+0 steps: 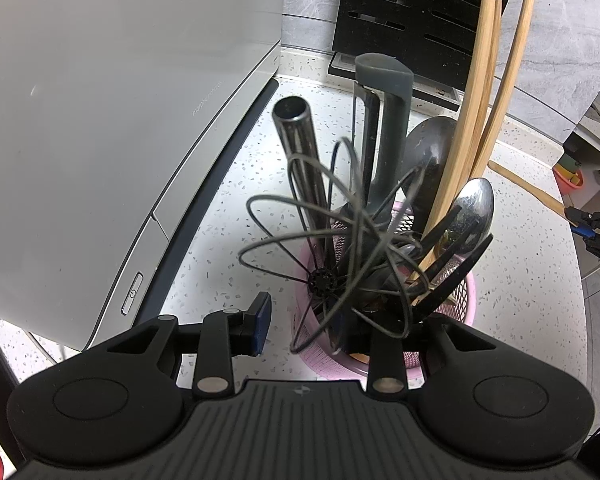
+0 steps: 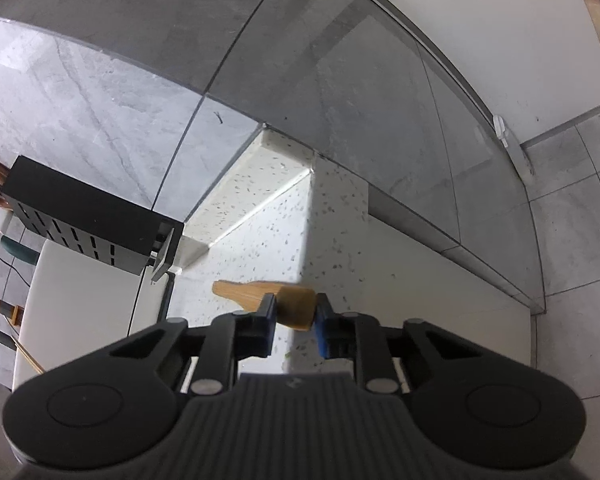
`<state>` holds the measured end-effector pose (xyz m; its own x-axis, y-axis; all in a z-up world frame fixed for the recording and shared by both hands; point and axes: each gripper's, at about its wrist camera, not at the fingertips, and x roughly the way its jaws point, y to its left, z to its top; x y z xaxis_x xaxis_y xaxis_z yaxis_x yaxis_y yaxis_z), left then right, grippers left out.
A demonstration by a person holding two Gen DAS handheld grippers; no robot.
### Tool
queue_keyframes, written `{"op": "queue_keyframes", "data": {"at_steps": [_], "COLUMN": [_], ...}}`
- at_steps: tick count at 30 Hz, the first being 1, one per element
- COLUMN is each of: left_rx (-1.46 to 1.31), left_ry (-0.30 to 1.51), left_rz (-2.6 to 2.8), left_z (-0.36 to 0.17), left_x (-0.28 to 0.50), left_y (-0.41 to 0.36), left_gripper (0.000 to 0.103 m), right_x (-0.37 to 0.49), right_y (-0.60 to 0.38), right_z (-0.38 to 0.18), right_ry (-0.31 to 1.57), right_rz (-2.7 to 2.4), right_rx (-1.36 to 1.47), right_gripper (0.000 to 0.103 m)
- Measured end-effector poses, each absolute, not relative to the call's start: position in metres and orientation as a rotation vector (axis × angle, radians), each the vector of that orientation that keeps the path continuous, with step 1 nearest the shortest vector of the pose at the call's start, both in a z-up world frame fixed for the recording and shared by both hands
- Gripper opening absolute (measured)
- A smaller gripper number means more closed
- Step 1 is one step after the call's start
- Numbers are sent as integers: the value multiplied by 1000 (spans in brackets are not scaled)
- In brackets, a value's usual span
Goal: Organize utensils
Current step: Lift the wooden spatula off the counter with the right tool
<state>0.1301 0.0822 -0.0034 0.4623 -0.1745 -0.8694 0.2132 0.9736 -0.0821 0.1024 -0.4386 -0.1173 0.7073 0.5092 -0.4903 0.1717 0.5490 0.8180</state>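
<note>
In the left wrist view a pink mesh utensil holder (image 1: pixel 458 300) stands on the speckled white counter (image 1: pixel 236 184). It holds a wire whisk (image 1: pixel 332 248), a steel handle (image 1: pixel 300 152), a grey-handled tool (image 1: pixel 388 120), metal spoons (image 1: pixel 472 208), a black slotted tool and wooden utensils (image 1: pixel 480 80). My left gripper (image 1: pixel 324 328) is open, its jaws on either side of the holder's near rim; the right finger is hidden behind the whisk. My right gripper (image 2: pixel 296 314) is shut on a wooden utensil handle (image 2: pixel 296 306) above the counter; it also shows at the right edge of the left wrist view (image 1: pixel 592 228).
A large white appliance (image 1: pixel 120 120) fills the left side next to the holder. A black slotted knife block (image 1: pixel 412 20) stands against the grey tiled wall behind; it also shows in the right wrist view (image 2: pixel 88 224). The counter's edge drops to a tiled floor (image 2: pixel 572 200) at the right.
</note>
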Motion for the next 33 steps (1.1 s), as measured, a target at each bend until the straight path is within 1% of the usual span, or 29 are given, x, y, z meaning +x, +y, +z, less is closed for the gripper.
{"op": "queue_keyframes", "data": {"at_steps": [11,20,23,27,33], "left_rx": [42,47,50,53,58], "left_ry": [1064,1062,1059,1058,1058], "left_rz": [-237,-235,-233,-238,-242], "left_z": [-3,-4,-3,-2,-2], "left_x": [130,130,128,128,128], "left_y": [82,80,80,77,76], "left_gripper": [38,36,35,30,30], "right_x": [101,97,96,95,89], "right_y": [-437,-427,-418,-404,-380], "right_z": [-99,-57,-39,-20,14], "right_ry": [751,671,662,669,724], "right_rz": [230,275,276,301,339], "right_rx": [930,795,719,663,538], "right_gripper": [11,0,0,0,0]}}
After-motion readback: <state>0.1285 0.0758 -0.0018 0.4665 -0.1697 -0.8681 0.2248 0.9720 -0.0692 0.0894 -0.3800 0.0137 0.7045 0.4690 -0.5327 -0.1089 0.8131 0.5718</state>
